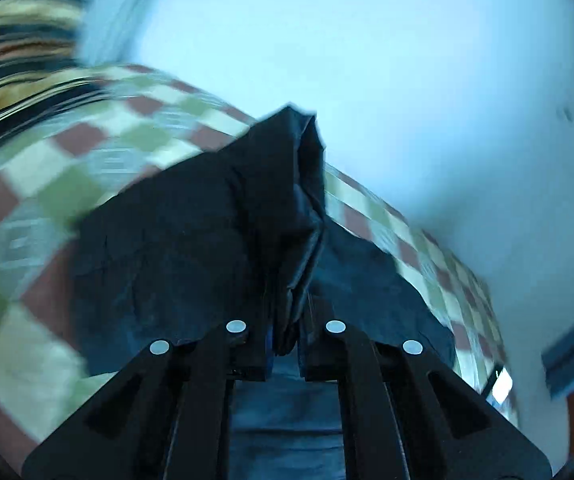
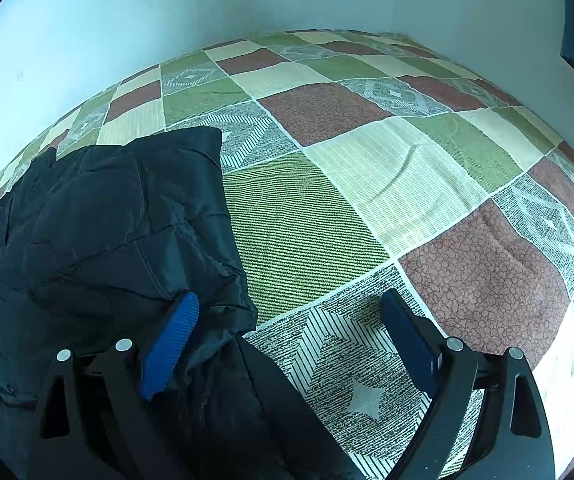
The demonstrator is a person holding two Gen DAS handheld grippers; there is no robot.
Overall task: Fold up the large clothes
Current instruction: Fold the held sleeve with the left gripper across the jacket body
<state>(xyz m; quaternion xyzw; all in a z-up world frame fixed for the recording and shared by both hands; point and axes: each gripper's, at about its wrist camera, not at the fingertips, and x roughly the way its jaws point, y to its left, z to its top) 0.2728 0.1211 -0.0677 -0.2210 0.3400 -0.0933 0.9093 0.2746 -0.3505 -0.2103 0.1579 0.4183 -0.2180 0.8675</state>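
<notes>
Left gripper [image 1: 286,332]: black two-finger tool, pressed together on a bunched fold of the dark navy quilted padded jacket [image 1: 215,240]; fabric rises straight ahead of the fingertips.
Jacket, left view: one, lifted at the pinched edge, the rest draped below and to either side of the tool.
Bedspread, left view: one patchwork cover of green, cream and red-brown squares [image 1: 47,184], blurred, beyond the jacket.
Striped cloth [image 1: 19,56]: one, far upper left; kind unclear.
Right gripper [image 2: 287,340]: spread wide, holding nothing; blue ribbed left pad [image 2: 171,344] lies on the jacket [image 2: 107,232], the other over bare bedspread [image 2: 327,208].
Count: two grippers, one jacket, one bedspread.
Progress: judged mid-fold; jacket partly doubled, still rumpled; laying over and smoothing remain.
</notes>
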